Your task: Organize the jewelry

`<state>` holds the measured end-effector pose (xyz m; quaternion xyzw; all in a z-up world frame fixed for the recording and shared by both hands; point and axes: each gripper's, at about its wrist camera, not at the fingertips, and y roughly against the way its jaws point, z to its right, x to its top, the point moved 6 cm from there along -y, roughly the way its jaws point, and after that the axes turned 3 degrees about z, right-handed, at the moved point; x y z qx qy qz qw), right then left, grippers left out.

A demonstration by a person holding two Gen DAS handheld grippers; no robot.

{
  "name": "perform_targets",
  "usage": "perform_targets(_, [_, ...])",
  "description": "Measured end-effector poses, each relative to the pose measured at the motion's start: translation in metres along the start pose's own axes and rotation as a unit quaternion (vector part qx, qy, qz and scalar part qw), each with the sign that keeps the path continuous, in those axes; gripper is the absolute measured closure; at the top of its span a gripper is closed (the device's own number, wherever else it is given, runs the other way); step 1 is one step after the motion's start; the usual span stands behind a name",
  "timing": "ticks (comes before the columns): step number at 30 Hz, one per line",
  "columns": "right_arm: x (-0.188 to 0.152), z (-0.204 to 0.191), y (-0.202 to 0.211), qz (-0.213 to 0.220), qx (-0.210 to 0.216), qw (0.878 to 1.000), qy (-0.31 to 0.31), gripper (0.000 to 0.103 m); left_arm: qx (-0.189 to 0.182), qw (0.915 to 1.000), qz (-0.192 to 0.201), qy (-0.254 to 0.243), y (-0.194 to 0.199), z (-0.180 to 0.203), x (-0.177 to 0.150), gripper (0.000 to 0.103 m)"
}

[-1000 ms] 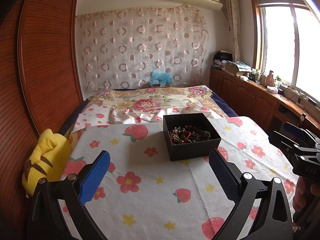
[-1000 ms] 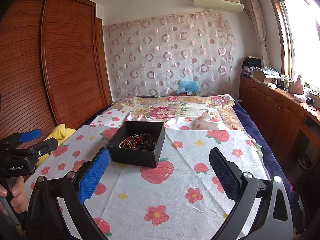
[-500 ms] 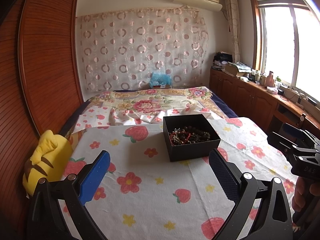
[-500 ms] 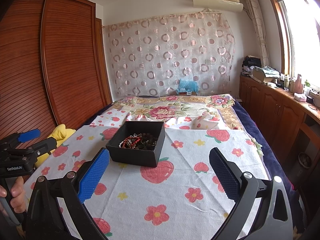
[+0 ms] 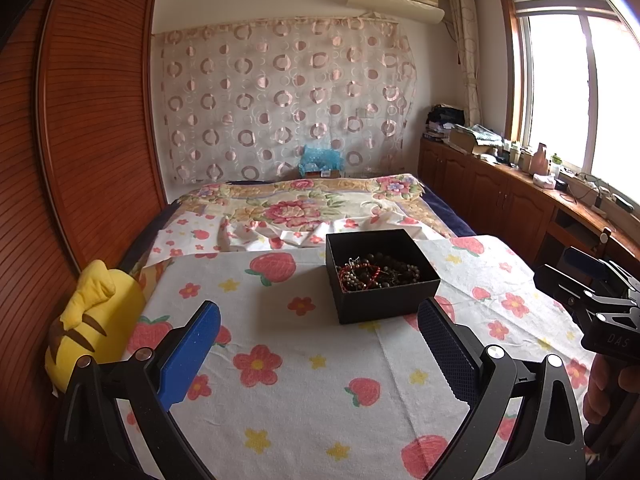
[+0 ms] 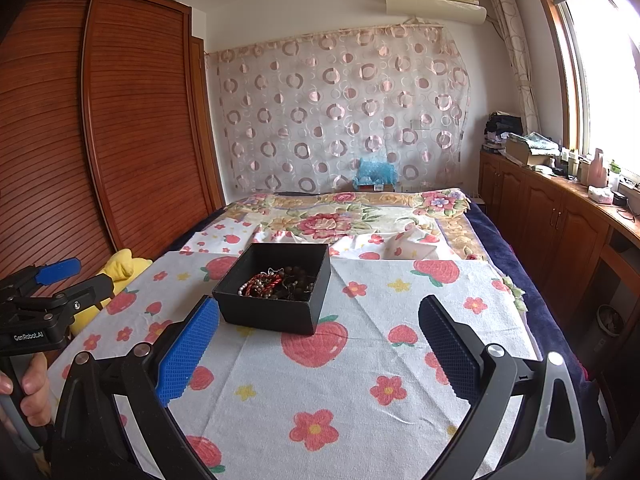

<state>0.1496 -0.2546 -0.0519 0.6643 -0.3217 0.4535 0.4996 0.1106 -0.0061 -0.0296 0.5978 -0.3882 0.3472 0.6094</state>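
A black open box (image 5: 384, 304) (image 6: 272, 312) sits on a white cloth printed with strawberries and flowers (image 5: 304, 380) (image 6: 360, 380), spread over the bed. Inside lies a tangle of bead jewelry (image 5: 376, 274) (image 6: 276, 282): dark brown beads, a red strand, pale beads. My left gripper (image 5: 318, 356) is open, short of the box, which lies ahead and slightly right. My right gripper (image 6: 318, 352) is open too, with the box ahead and to its left. Each view shows the other gripper at its edge, held by a hand (image 6: 28, 388).
A yellow plush toy (image 5: 88, 328) lies at the cloth's left edge by the slatted wooden wardrobe (image 5: 80, 128). A floral quilt (image 5: 296, 208) covers the far bed. Wooden cabinets (image 5: 512, 204) with clutter run under the window on the right.
The left wrist view has crept slightly forward and down; the box looks a touch nearer. The right wrist view is nearly still. Both grippers stay open.
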Motion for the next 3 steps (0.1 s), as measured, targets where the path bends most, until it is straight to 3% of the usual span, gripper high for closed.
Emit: perform_targets(3, [0.0,-0.0001,0.0002,0.0,0.0,1.0,0.0,0.002,-0.002,1.0,0.001,0.0,0.001,0.001,0.0016,0.008])
